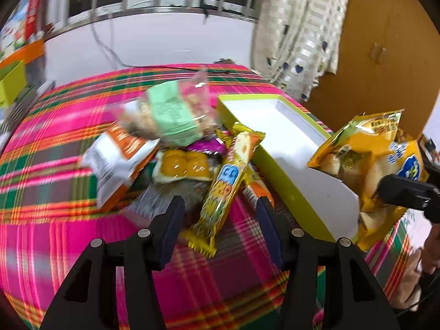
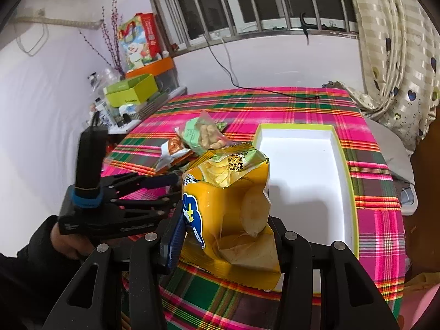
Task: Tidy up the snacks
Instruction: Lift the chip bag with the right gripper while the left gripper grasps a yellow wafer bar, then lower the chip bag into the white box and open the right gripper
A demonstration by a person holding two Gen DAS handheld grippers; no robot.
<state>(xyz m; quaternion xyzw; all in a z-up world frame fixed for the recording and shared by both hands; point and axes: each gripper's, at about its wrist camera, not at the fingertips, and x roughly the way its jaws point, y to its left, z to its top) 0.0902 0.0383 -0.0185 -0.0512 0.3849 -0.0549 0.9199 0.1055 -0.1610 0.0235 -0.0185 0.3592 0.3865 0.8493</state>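
Note:
A pile of snack packets lies on the plaid tablecloth (image 1: 55, 220): a long yellow bar (image 1: 222, 189), a white-and-orange bag (image 1: 118, 162), a green-labelled clear bag (image 1: 170, 115) and a yellow cake pack (image 1: 181, 165). My left gripper (image 1: 218, 220) is open and empty, just above the near end of the yellow bar. My right gripper (image 2: 225, 236) is shut on a yellow chip bag (image 2: 233, 203) and holds it above the near left corner of the green-rimmed white box (image 2: 302, 170). The chip bag also shows in the left wrist view (image 1: 365, 162), over the box (image 1: 275, 126).
A bed or table edge drops off right of the box. A curtain (image 2: 398, 55) hangs at the right. A green box (image 2: 132, 90) and clutter sit on a shelf at the far left. A black cable (image 2: 275, 90) lies on the far cloth.

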